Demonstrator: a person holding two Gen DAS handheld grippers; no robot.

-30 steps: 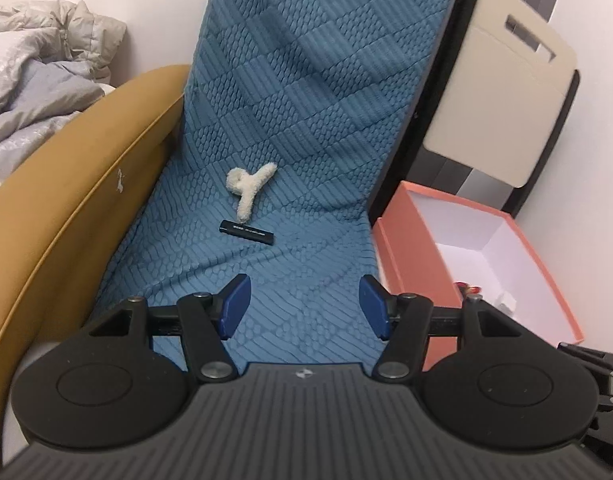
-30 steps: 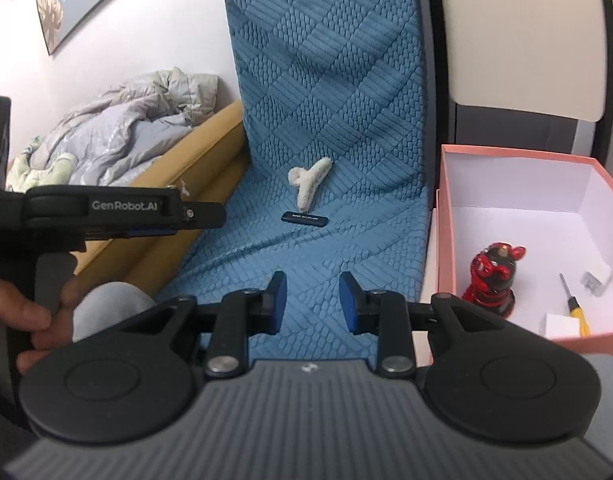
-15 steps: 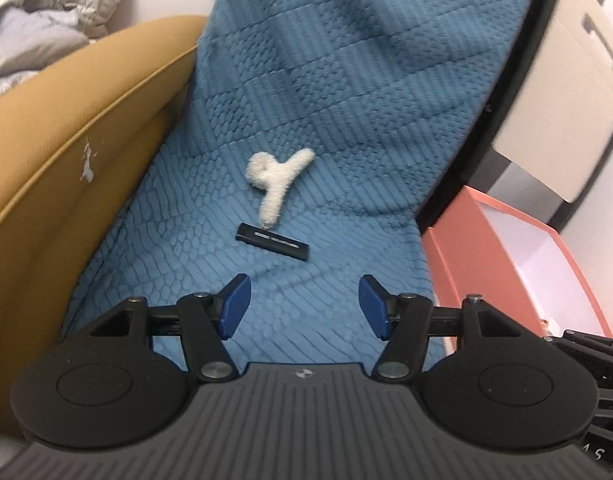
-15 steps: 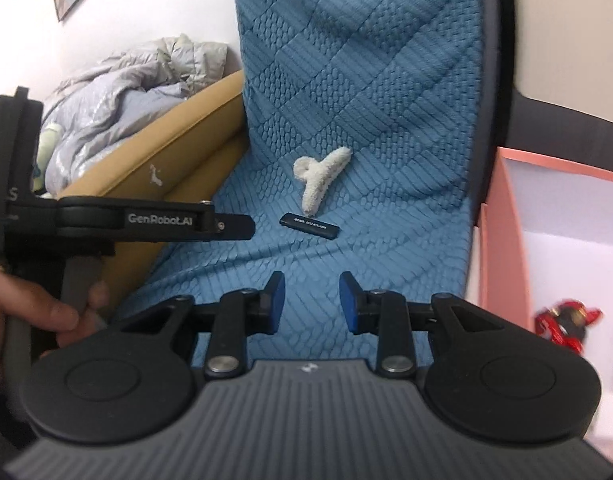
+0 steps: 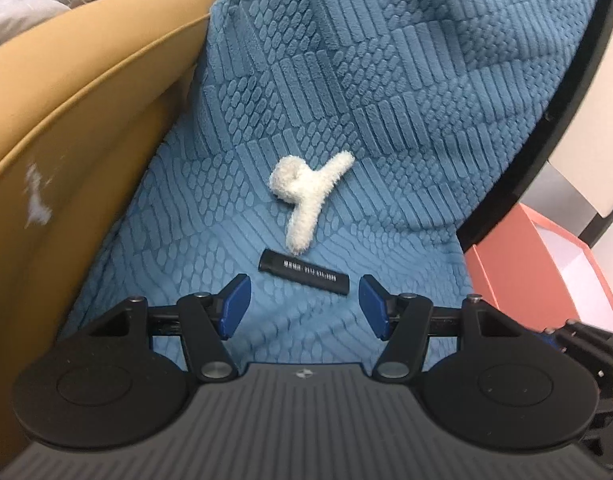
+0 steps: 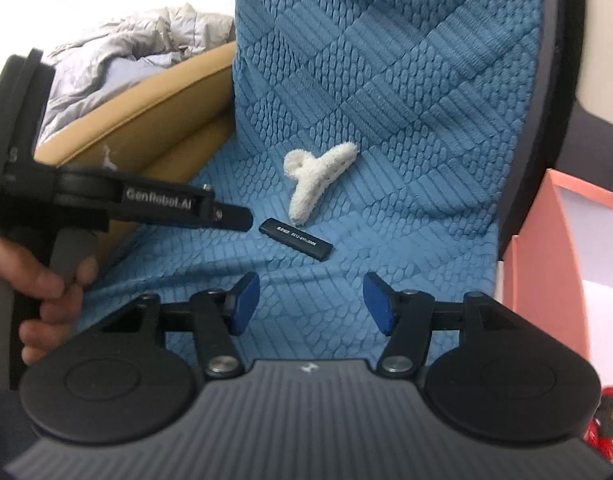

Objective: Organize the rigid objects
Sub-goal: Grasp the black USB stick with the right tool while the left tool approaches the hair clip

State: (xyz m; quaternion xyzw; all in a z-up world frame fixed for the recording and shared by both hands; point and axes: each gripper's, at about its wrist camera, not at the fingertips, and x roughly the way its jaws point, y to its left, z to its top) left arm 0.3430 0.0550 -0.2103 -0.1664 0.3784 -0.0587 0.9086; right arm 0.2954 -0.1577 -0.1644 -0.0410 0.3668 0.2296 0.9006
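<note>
Hovering short of the black stick (image 5: 304,273), both grippers (image 5: 304,306) (image 6: 311,303) stood released, the right's jaws just widened; straddling its narrow width seemed advisable.

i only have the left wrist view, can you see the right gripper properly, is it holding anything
Observer: The right gripper is empty; its jaws have just been opening and stand apart over the blue cover.
Operator: what's it lined up with
Observer: The black stick lies just beyond its fingertips, with the white fluffy clip behind that.
Operator: anything in the pink box, i only see its edge
Observer: A red figure shows at the bottom right corner by the pink box; the rest of the inside is out of frame.
Operator: where's my gripper from there
Observer: The left gripper comes in from the left, its tip close to the stick's near end, not touching it.
</note>
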